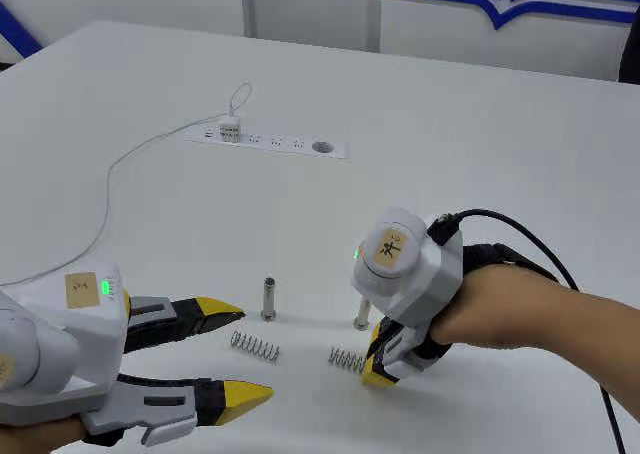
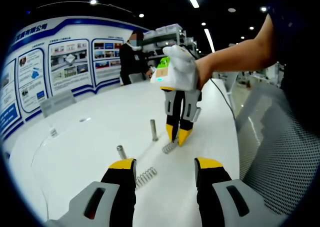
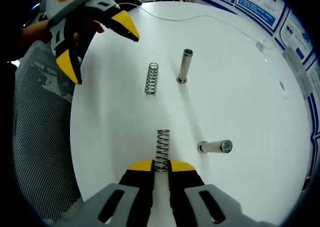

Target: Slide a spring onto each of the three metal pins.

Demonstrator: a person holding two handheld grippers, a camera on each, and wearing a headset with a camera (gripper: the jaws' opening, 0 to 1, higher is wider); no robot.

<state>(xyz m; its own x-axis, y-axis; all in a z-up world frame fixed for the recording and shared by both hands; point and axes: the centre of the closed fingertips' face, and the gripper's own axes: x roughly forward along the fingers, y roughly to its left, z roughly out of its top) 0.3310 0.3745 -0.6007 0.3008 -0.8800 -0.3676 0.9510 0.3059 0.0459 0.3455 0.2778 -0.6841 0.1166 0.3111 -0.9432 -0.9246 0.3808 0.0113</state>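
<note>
Two metal pins stand upright on the white table (image 1: 480, 154): a left pin (image 1: 268, 299) (image 2: 121, 151) (image 3: 185, 66) and a right pin (image 1: 362, 314) (image 2: 154, 129) (image 3: 215, 147). A loose spring (image 1: 254, 347) (image 2: 146, 176) (image 3: 151, 78) lies flat in front of the left pin. My right gripper (image 1: 378, 370) (image 2: 179, 135) (image 3: 161, 168) points down at the table, shut on the near end of a second spring (image 1: 347, 359) (image 2: 169, 147) (image 3: 161, 146), which lies beside the right pin. My left gripper (image 1: 235, 352) (image 2: 165, 167) (image 3: 95, 44) hovers open, its jaws on either side of the loose spring and short of it.
A white power strip (image 1: 270, 142) with a plug (image 1: 229, 128) and a thin cable (image 1: 110, 189) lies further back on the table. A chair (image 1: 312, 14) stands at the far edge. A mesh chair back (image 2: 280, 152) is close on the right of the left gripper view.
</note>
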